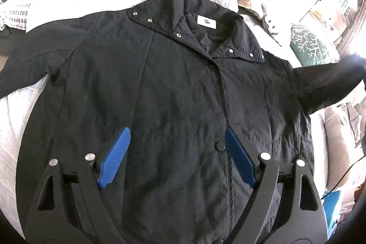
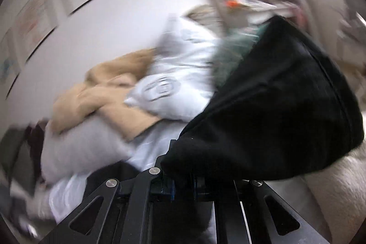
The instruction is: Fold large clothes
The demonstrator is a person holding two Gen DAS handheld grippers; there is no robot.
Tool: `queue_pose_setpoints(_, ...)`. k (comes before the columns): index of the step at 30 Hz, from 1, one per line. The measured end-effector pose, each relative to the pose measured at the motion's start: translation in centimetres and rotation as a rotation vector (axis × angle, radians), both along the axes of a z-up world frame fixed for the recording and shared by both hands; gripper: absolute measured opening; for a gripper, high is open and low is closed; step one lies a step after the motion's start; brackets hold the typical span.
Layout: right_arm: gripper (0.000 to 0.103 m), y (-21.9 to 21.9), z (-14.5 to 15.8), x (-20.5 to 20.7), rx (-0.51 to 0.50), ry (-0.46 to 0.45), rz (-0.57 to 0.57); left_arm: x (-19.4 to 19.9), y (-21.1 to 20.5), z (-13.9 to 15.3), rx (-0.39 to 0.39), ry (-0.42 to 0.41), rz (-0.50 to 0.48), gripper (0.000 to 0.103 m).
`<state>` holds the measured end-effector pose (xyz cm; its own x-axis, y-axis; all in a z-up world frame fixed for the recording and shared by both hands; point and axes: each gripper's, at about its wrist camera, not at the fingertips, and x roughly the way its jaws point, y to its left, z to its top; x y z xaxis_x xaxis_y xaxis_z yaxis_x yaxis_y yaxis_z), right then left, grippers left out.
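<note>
Bed [image 1: 13, 106]: 1 jacket [image 1: 173, 93]; right gripper [image 2: 183, 184] seemingly clamps 1 sleeve [image 2: 274, 118].

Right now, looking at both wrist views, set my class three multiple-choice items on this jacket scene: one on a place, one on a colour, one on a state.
1. Where does the white label sit?
A. Inside the collar
B. On the left cuff
C. On the hem

2. What colour are the fingers of the left gripper?
A. Red
B. Blue
C. Yellow

3. What is the right gripper doing?
A. Hanging open above a pillow
B. Shut on a sleeve of the jacket
C. Holding a book

Key: 1 A, the label lies just below the open collar at the neck. 2 B, both fingers show blue over the dark jacket front. 3 B, the sleeve bunches out from its closed fingers, and the left wrist view shows that sleeve lifted off the bed.
</note>
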<state>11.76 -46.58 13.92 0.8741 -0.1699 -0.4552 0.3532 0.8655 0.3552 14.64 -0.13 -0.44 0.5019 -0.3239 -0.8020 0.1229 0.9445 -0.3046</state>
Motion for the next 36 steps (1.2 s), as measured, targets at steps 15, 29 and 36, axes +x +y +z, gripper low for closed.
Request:
queue_pose_setpoints(15,0.068,22.9,-12.6,10.9,-0.105,0.365,0.504,0.6,0.8,-0.3,0.039,-0.007,0.006,0.085)
queue_pose_setpoints(29,0.078,18.7,-15.2,5.5,0.005,0.471,0.386,1.7,1.6,-1.5,0.058,0.024,0.02,0.085)
queue_pose_setpoints(36,0.082,15.0,-15.0,-0.5,0.08,0.524,0.235,1.5,4.7,-0.6,0.08,0.017,0.085,0.085)
